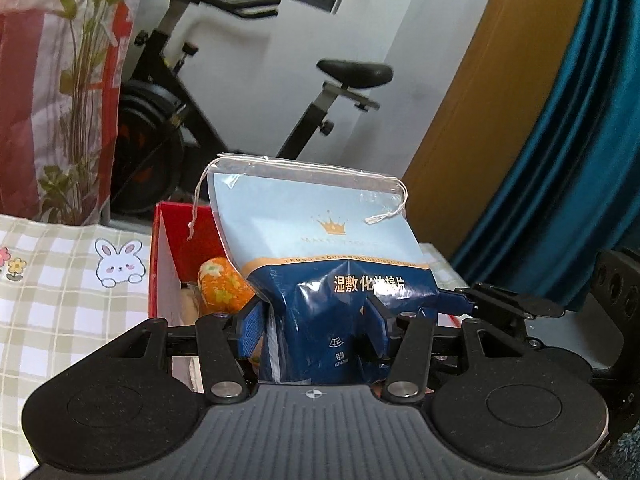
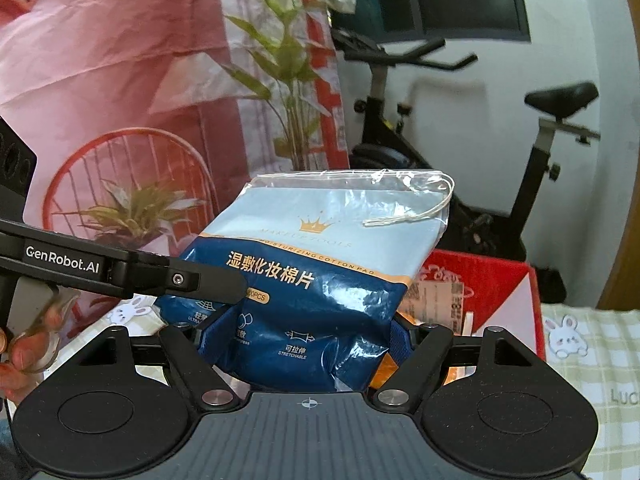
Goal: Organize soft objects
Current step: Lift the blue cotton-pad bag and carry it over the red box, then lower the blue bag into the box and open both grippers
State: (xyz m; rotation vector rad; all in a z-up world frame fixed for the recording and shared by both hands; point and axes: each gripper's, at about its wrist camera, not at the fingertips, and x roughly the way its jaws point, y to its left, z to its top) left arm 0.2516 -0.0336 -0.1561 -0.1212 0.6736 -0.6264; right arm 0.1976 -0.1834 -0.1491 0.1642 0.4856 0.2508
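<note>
Cotton-pad bag [image 1: 320,280], a glossy blue drawstring pouch, sits upright between both sets of tongs, raised above the red box [image 1: 172,248] that lies just beyond and below them. I read the left tongs [image 1: 316,328] as pinching the bag's lower body, blue pads dented into the film on both sides. The right tongs [image 2: 304,340] are likewise clamped on the lower part of the same bag, with one finger of the left tongs crossing in from their left and touching the pouch.

Failure modes, as I judge them:
- Slip: the film is slick and the contents compress, so either grip may creep downward and let the bag drop outside the box
- Opposing pull: two grips on one pouch may stretch or tear the film if I move the hands apart
- Snag: the loose drawstring [image 2: 416,216] hangs free near the top and may catch on the box wall
- Crowding: the orange floral item [image 1: 220,288] already lies in the box beyond the left tongs, so the bag may land tilted on it
</note>
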